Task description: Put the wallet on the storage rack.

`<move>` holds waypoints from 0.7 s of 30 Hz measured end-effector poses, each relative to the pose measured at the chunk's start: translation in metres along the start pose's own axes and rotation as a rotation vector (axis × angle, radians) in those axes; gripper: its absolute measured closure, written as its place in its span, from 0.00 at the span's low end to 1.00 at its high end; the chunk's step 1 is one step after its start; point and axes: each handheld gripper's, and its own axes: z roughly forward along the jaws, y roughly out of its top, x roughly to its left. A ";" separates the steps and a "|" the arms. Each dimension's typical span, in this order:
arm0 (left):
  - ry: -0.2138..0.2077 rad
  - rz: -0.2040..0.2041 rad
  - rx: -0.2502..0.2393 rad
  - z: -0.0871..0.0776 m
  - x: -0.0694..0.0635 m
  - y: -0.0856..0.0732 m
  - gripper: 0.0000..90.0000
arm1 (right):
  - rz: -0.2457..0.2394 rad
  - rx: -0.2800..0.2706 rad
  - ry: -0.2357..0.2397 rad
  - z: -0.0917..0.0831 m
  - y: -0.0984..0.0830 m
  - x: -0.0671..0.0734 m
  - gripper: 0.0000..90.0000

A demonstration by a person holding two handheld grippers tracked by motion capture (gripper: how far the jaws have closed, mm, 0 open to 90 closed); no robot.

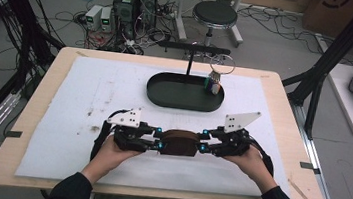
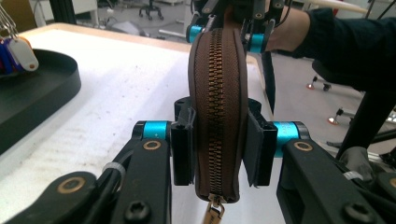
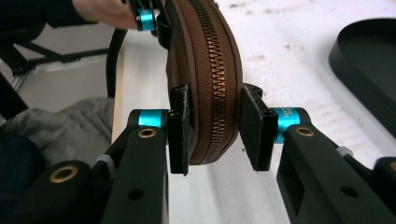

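Note:
A brown zipped pouch (image 1: 179,142) hangs just above the white mat near the table's front edge, held at both ends. My left gripper (image 1: 157,145) is shut on its left end and my right gripper (image 1: 204,146) on its right end. In the left gripper view the pouch (image 2: 217,93) stands on edge with its brass zipper facing the camera. Both pads press its sides there, around my left gripper (image 2: 218,149), and the zip pull (image 2: 212,213) dangles at the near end. In the right gripper view the pouch (image 3: 205,70) sits the same way between the pads of my right gripper (image 3: 217,135).
A black oval tray (image 1: 165,95) lies beyond the pouch on the white mat (image 1: 89,94), with a bunch of key tags on a ring (image 1: 214,81) at its right end. A black T-shaped stand (image 1: 190,56) rises behind it. A stool (image 1: 215,14) stands past the table.

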 end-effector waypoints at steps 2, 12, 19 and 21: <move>0.006 0.006 -0.005 0.000 -0.001 0.000 0.76 | 0.005 -0.016 -0.005 -0.001 0.000 0.000 0.71; 0.050 0.027 -0.012 -0.003 0.000 0.003 0.77 | 0.058 -0.124 -0.103 -0.012 -0.008 -0.008 0.50; 0.097 0.024 -0.016 -0.004 0.003 0.008 0.77 | 0.129 -0.208 -0.296 -0.031 -0.018 -0.015 0.42; 0.110 0.026 -0.017 -0.004 0.004 0.011 0.77 | 0.149 -0.213 -0.359 -0.036 -0.022 -0.017 0.41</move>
